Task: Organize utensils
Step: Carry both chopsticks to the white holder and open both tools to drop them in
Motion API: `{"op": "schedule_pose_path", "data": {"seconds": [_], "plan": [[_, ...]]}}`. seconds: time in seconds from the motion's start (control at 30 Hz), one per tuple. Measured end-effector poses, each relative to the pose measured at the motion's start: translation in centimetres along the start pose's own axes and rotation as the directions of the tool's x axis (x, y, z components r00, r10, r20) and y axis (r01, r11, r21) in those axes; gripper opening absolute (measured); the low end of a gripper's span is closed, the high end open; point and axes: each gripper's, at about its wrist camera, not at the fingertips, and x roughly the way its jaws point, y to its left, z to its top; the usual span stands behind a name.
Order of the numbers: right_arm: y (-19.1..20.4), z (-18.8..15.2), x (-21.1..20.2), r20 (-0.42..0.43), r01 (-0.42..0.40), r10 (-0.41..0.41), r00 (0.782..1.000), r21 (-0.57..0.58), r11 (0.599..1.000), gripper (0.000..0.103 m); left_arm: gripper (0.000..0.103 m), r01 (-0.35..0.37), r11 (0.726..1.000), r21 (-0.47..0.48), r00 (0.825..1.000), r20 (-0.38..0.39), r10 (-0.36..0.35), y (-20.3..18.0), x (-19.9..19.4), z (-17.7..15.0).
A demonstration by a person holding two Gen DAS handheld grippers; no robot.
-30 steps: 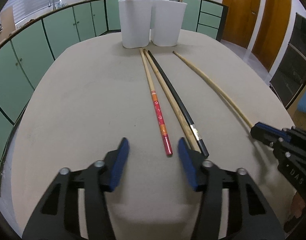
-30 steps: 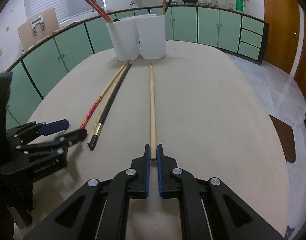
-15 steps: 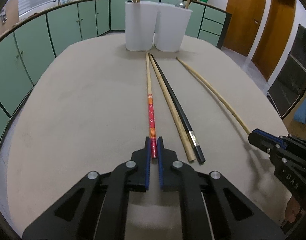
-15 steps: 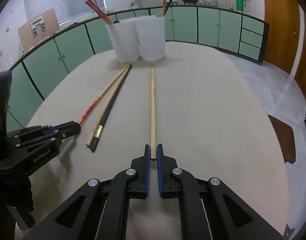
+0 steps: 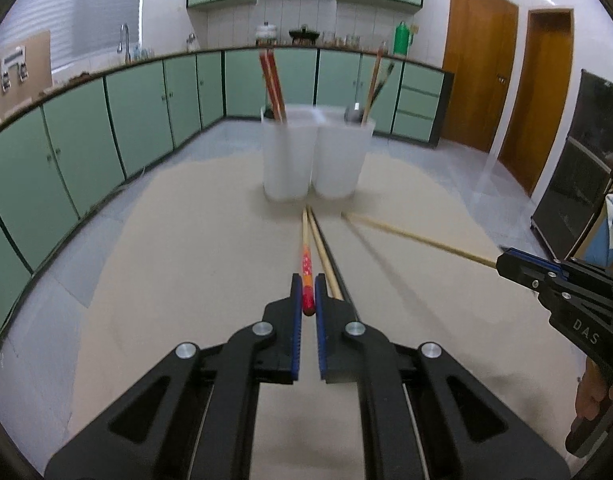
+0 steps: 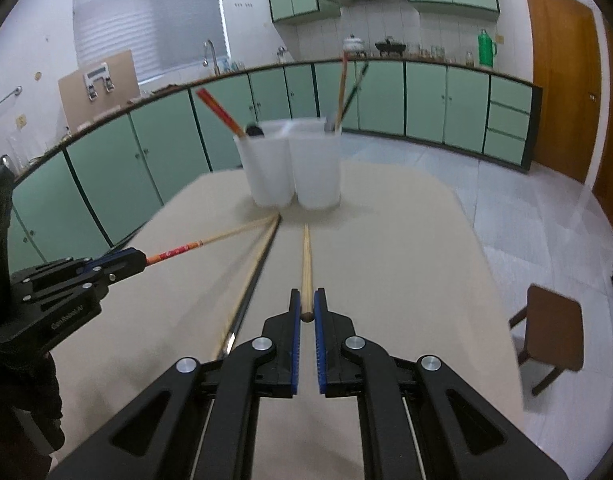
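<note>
Four chopsticks are out over the table (image 5: 178,264): one red patterned (image 5: 306,268), two plain wood (image 6: 306,256) (image 5: 326,264), one black (image 6: 250,288). Two white holders (image 5: 288,156) (image 5: 338,156) stand touching near the far edge. Two grippers (image 5: 307,294) (image 6: 306,306) are there.

I have two holders (image 5: 312,156) side by side at the table's (image 5: 178,264) far end, utensils standing in each. Before them two chopsticks (image 6: 248,280) lie together on the table, between the chopstick in my left gripper (image 5: 307,300) and the one in my right gripper (image 6: 306,308).

worktop (image 5: 178,264): beige | holders (image 5: 286,156): white | chopstick (image 5: 306,280): red, orange-patterned | chopstick nearest doors (image 6: 306,264): plain tan | fingers (image 5: 294,332): blue-padded
</note>
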Motion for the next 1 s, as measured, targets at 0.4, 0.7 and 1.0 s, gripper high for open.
{"op": "schedule_pose_path", "data": {"seconds": [0.4,0.7,1.0], "plan": [[0.0,8.5,-1.0,0.077,-0.055,0.057,0.995,-0.029,0.998,0.007,0.005,0.012,0.999,0.046,0.991,0.132,-0.018,0.0,-1.5,6.8],[0.7,13.5,-1.9,0.084,-0.106,0.111,0.990,-0.068,0.992,0.006,0.005,0.060,0.996,0.067,0.980,0.186,-0.071,-0.2,-2.7,10.8],[0.8,17.0,-4.4,0.109,-0.143,0.156,0.982,-0.115,0.983,0.006,0.004,0.131,0.987,0.088,0.960,0.238,-0.148,-0.5,-5.7,12.9]]}}
